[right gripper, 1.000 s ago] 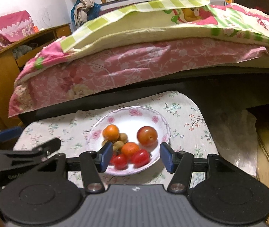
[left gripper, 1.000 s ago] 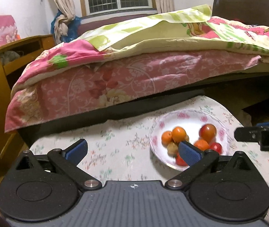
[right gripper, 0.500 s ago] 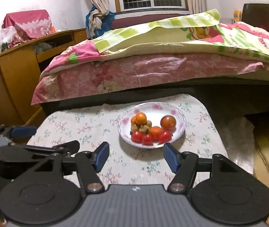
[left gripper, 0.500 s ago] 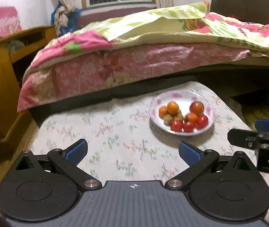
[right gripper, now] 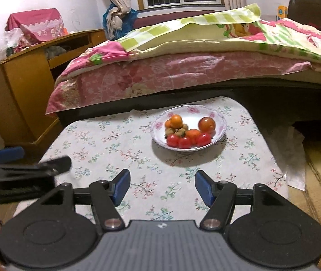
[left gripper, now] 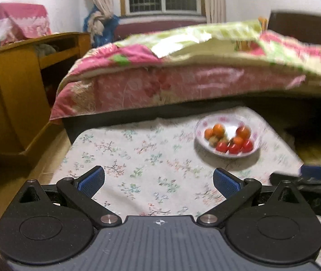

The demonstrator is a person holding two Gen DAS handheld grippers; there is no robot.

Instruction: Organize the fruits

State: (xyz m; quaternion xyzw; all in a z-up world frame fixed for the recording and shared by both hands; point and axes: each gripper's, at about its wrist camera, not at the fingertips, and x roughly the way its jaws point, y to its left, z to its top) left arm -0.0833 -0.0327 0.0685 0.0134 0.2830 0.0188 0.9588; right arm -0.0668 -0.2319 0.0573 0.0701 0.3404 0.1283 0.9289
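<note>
A white floral plate (right gripper: 192, 109) stands on the far right part of a cloth-covered table (right gripper: 115, 158). In it lie oranges (right gripper: 175, 121), a red-orange round fruit (right gripper: 206, 124), three red tomatoes (right gripper: 184, 142) and small brown fruits (right gripper: 179, 132). My right gripper (right gripper: 162, 186) hovers well short of the plate, open, with only cloth between its blue pads. My left gripper (left gripper: 158, 179) is open wider and empty, left of the plate (left gripper: 223, 120). Each gripper shows at the edge of the other's view: the right gripper (left gripper: 314, 180) and the left gripper (right gripper: 25, 167).
A bed (right gripper: 183, 72) with pink and green quilts runs right behind the table. A wooden desk (right gripper: 25, 79) stands at the left. Wooden floor (right gripper: 318, 180) lies right of the table, where a plastic sheet (right gripper: 296, 158) hangs off its edge.
Both grippers have drawn back from the plate, which now looks smaller and farther off. The right jaws have spread a little wider. The fruit has not moved.
</note>
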